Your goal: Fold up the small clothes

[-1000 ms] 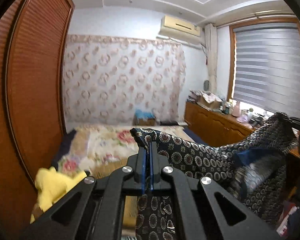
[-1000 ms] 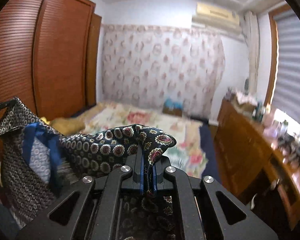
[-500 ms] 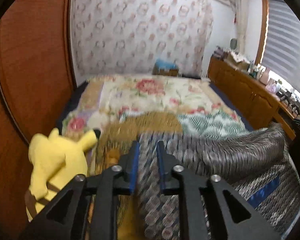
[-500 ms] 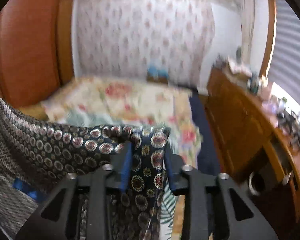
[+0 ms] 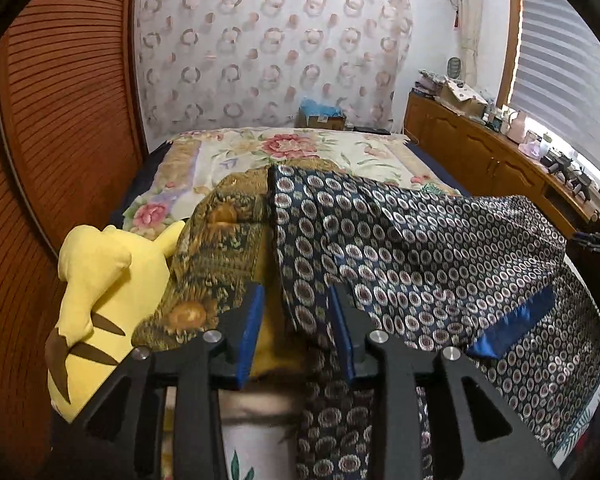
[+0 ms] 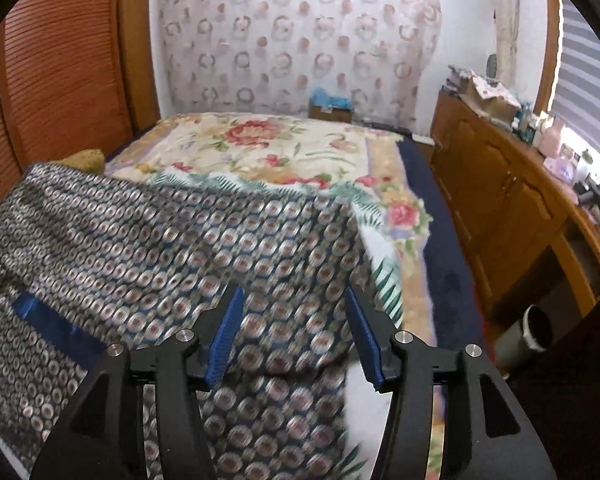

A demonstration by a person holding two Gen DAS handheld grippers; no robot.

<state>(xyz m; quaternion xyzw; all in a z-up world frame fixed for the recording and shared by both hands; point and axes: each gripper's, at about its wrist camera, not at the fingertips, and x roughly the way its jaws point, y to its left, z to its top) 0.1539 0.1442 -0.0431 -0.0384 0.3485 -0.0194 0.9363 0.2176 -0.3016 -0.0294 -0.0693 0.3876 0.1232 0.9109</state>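
A dark blue garment with a ring pattern (image 5: 420, 248) lies spread on the bed, folded over, with a plain blue lining strip (image 5: 512, 328) showing. It also fills the near left of the right wrist view (image 6: 172, 248). My left gripper (image 5: 296, 320) is open just above its left edge, holding nothing. My right gripper (image 6: 292, 320) is open over its right edge, holding nothing.
A yellow plush toy (image 5: 100, 280) and a brown-gold patterned cloth (image 5: 216, 248) lie left of the garment. The floral bedspread (image 6: 268, 148) stretches beyond. A wooden wardrobe (image 5: 60, 120) stands on the left, a wooden dresser (image 6: 512, 200) on the right, a grey cylinder (image 6: 532, 328) on the floor.
Both grippers held the garment up in the air, then lowered it to the bed and opened. The garment now lies on the bed, released.
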